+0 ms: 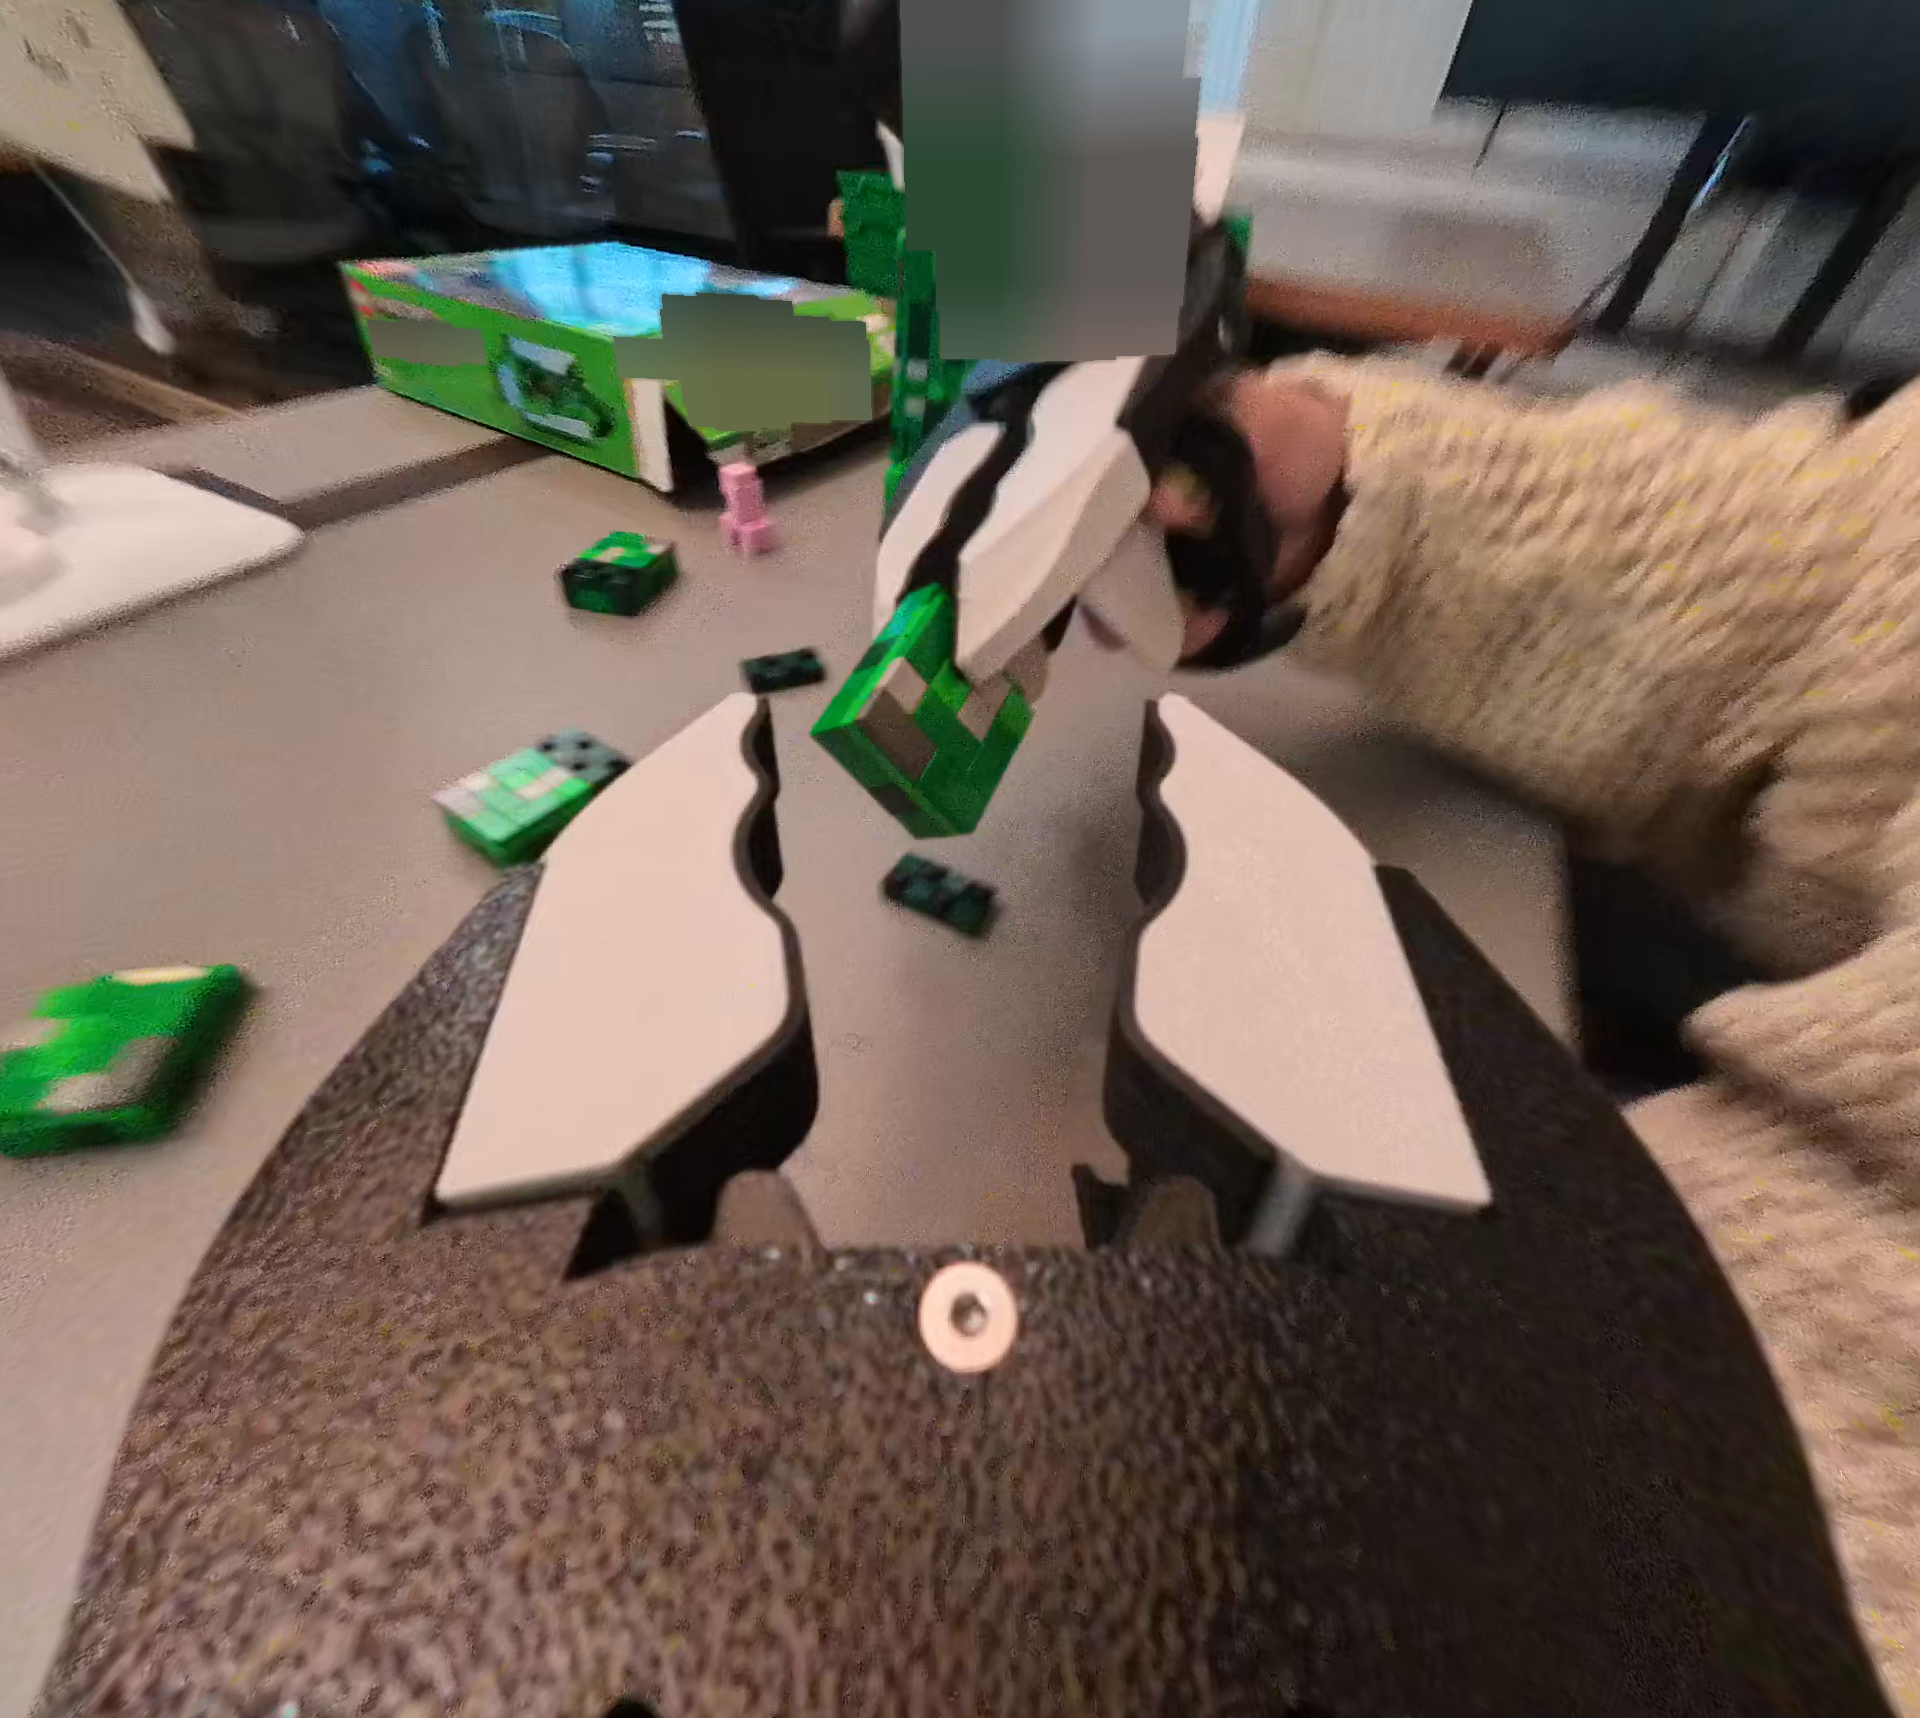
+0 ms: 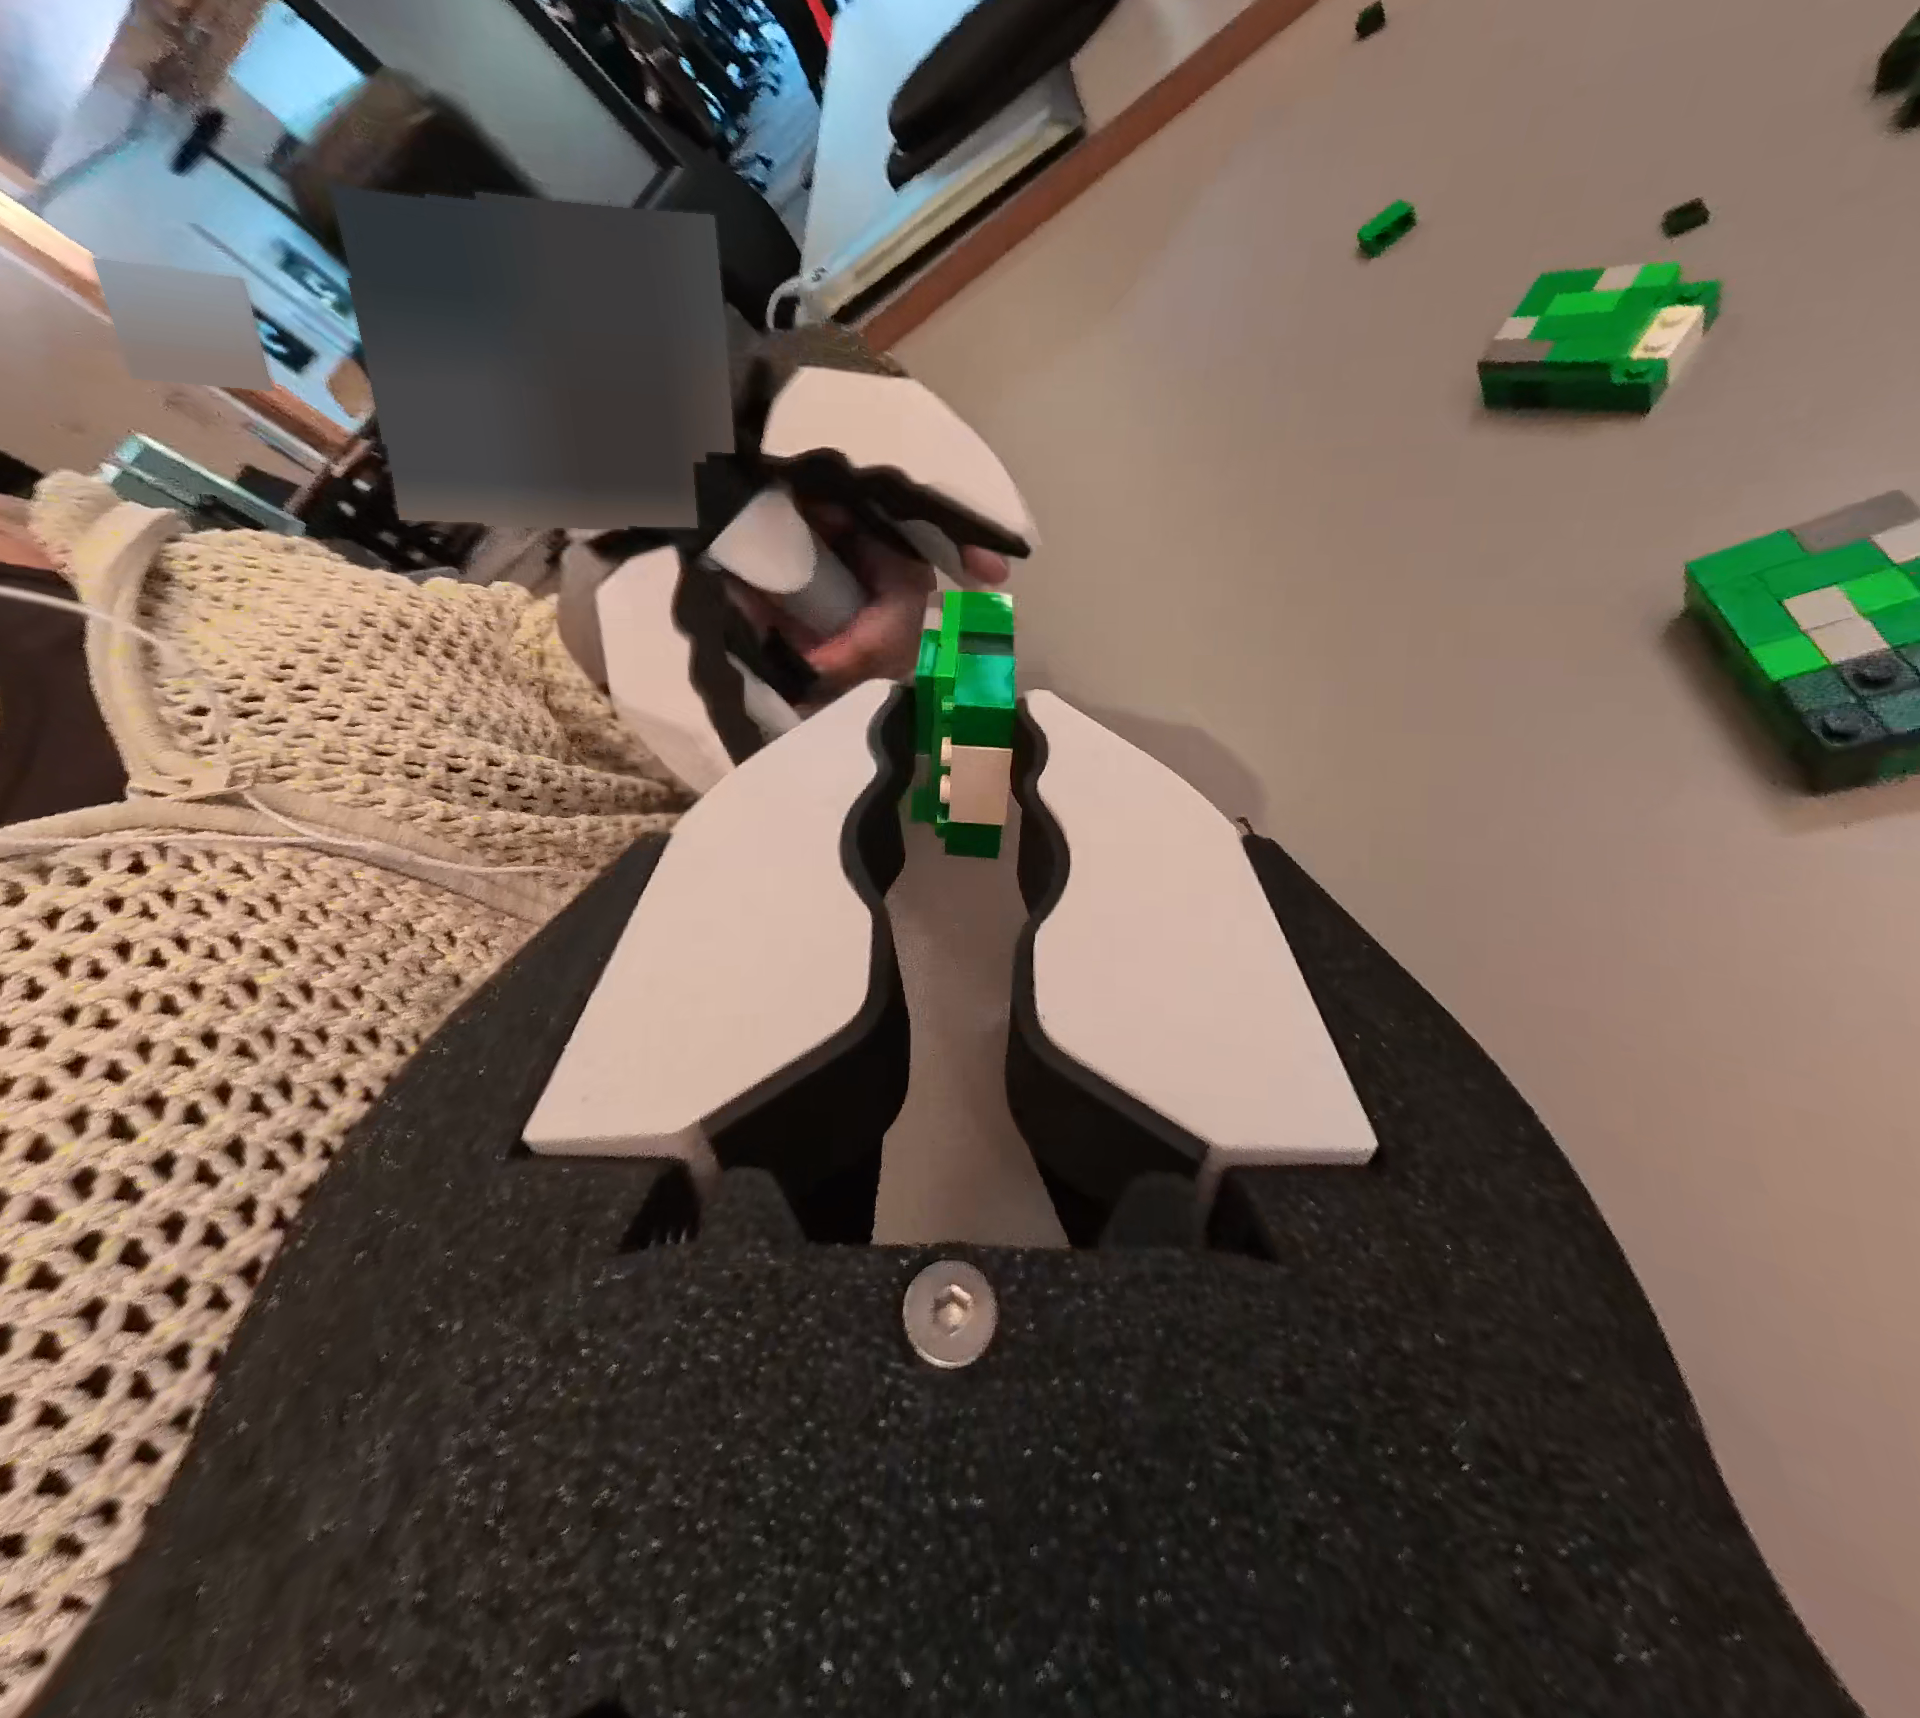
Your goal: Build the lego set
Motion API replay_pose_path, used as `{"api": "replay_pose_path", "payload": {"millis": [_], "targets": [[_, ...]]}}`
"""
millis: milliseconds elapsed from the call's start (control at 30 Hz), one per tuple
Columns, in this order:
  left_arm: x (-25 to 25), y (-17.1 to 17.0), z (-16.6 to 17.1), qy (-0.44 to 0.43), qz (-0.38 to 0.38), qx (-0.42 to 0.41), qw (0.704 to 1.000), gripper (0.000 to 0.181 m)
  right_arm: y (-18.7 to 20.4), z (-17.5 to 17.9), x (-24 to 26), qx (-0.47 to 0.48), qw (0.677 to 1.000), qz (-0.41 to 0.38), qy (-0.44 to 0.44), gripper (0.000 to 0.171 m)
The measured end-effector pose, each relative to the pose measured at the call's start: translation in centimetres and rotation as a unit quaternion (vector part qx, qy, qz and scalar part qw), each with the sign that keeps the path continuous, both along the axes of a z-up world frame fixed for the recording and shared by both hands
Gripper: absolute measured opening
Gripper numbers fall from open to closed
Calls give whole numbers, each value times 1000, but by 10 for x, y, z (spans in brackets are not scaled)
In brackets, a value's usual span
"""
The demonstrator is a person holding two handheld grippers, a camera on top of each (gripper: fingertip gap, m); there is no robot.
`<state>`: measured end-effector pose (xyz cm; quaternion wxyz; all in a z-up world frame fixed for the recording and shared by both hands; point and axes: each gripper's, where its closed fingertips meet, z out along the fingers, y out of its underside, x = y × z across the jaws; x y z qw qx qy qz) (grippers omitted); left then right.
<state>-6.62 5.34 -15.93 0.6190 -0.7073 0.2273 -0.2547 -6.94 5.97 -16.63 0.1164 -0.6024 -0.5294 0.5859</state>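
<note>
My right gripper (image 2: 961, 710) is shut on a small green lego panel with white and grey tiles (image 2: 964, 723), holding it edge-on above the grey table (image 2: 1351, 733). In the left wrist view the same panel (image 1: 920, 733) hangs tilted in the air from the right gripper (image 1: 997, 660), just beyond my fingertips. My left gripper (image 1: 956, 712) is open and empty, its jaws wide apart, facing the panel. The left gripper also shows in the right wrist view (image 2: 821, 577), open, close behind the panel.
Loose pieces lie on the table: two dark plates (image 1: 781, 669) (image 1: 940, 891), a green-white panel (image 1: 520, 795), a green block (image 1: 618, 572), another green panel (image 1: 114, 1055), a pink figure (image 1: 746, 510). The green set box (image 1: 582, 359) stands behind. Two green panels (image 2: 1600, 338) (image 2: 1818, 650) lie to the right.
</note>
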Motion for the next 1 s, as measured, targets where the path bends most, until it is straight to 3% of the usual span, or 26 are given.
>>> {"api": "replay_pose_path", "payload": {"millis": [100,267,333,433,533,667,833,1000], "targets": [[-5,2,8,-117,-23,-58,991,57,2,1,3,-5,1000,10,21,17],[-1,5,-4,-145,-48,-125,980,41,-2,4,3,-27,998,30,41,17],[-1,9,-8,-152,-41,-141,977,22,-2,4,2,-32,998,37,45,17],[-5,11,-12,-198,-37,-183,962,18,2,2,-1,-8,998,29,54,22],[-21,10,-11,-297,-15,-225,928,17,21,-10,6,104,993,-1,53,47],[-38,1,-8,-432,-11,-252,866,17,33,-58,28,297,952,44,-50,46],[-36,-3,-7,-519,-29,-258,814,17,25,-95,37,361,917,119,-125,47],[-42,-2,-11,-560,-21,-260,786,17,26,-103,33,377,905,142,-134,45]]}}
